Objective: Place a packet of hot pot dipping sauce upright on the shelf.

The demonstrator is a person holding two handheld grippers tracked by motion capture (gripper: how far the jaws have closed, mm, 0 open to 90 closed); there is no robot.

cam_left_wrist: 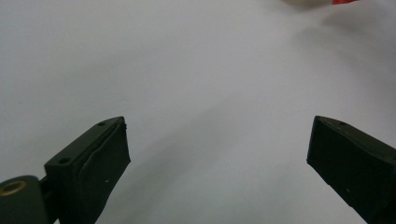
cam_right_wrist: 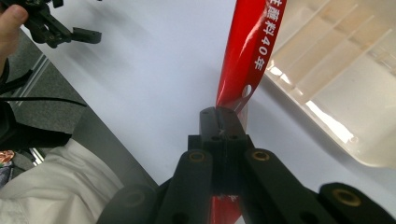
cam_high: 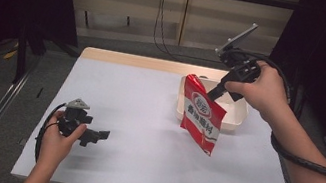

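Observation:
A red and white snack bag (cam_high: 203, 115) hangs in the air above the table, held by its top edge. My right gripper (cam_high: 216, 92) is shut on that edge, and in the right gripper view the jaws pinch the bag's red seam (cam_right_wrist: 240, 70). The bag hangs in front of a white tray (cam_high: 235, 122) at the table's right rear. My left gripper (cam_high: 98, 136) rests low over the table's front left, its jaws wide open with nothing between them (cam_left_wrist: 219, 154).
The table top (cam_high: 136, 117) is white with a wooden far edge. The white tray (cam_right_wrist: 336, 93) lies just right of the bag in the right gripper view. A cable trails from each gripper. Dark floor surrounds the table.

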